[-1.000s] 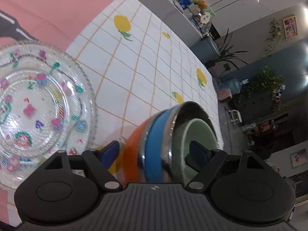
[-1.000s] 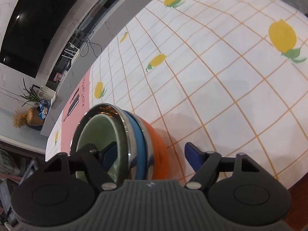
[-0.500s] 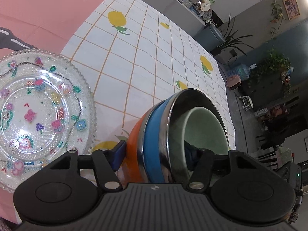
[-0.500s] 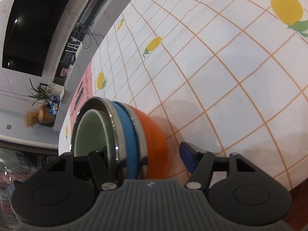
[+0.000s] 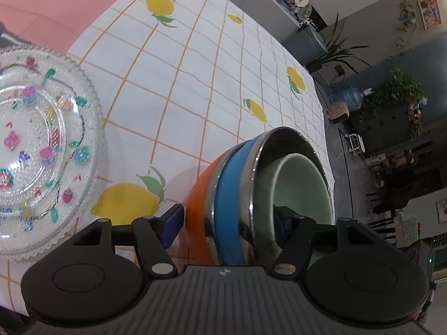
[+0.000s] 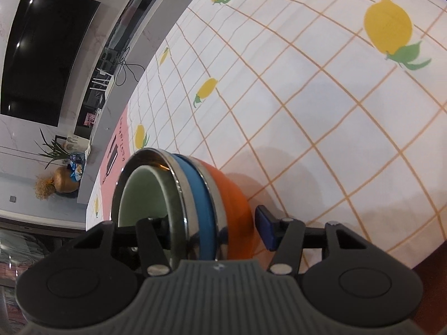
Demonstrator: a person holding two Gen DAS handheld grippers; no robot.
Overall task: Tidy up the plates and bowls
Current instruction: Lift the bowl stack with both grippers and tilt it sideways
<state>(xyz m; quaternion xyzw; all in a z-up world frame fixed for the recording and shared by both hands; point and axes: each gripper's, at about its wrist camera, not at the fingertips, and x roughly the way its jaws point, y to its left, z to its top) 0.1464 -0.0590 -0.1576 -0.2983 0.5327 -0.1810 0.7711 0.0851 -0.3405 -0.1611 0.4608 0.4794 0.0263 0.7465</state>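
Once straddled: bowls (image 5: 234, 195) awaited lifting.
Left gripper (image 5: 227, 222): jaws just widened, loose round bowls.
Right gripper (image 6: 213, 227): jaws just narrowed round bowls, grip unclear.
Next: clamp, lift.

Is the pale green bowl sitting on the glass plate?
No, the pale green bowl is nested inside the stacked bowls, while the glass plate lies apart on the tablecloth.

Left gripper (image 5: 227, 223) fingers just reopening — right gripper (image 6: 215, 230) fingers closing, both angled down.

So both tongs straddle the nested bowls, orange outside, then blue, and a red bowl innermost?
Not quite: the innermost bowl is pale green, not red, as the left wrist view shows. The orange bowl and blue bowl sit outside it.
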